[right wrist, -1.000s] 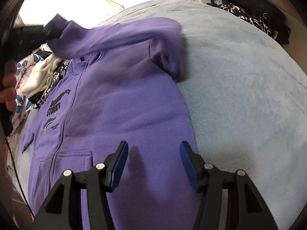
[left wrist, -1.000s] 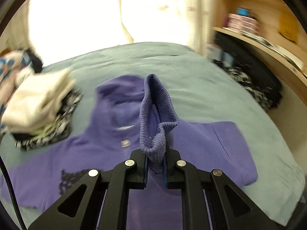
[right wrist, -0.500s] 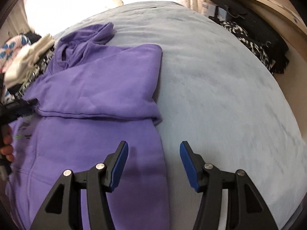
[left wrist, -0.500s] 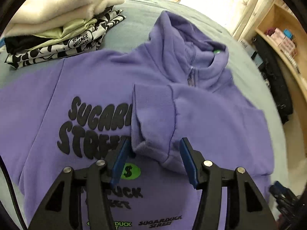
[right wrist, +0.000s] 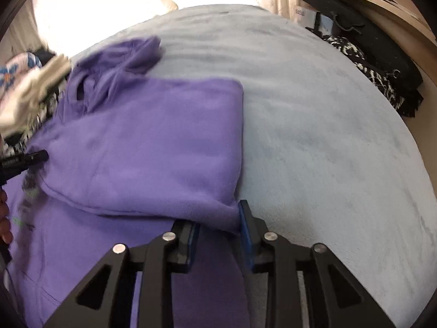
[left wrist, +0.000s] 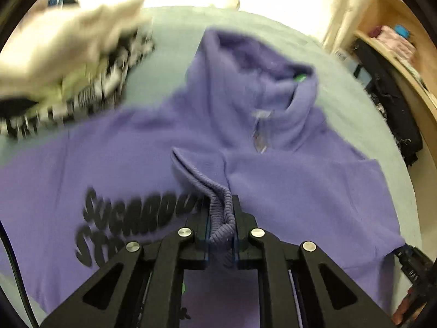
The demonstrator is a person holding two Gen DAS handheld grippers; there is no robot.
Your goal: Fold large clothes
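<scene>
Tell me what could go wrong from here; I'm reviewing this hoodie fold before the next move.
1. The left gripper is shut on the ribbed sleeve cuff only; a sharp pull could slip it free or drag the folded sleeve crooked.
2. The right gripper, jaws just closing, has the fold's corner between them; whether the pads press yet is unclear, so it may catch one layer only.

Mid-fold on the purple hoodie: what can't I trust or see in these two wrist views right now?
- Left wrist view: chest print motion-blurred, and cut by the left gripper, shut on the ribbed cuff; wording unreadable.
- Left wrist view: folded clothes stack smeared by blur.
- Right wrist view: whether the right gripper, jaws just closing, already pinches the sleeve fold; its body hides the contact.
- Both views: hoodie hem cut off at the bottom edge.
</scene>
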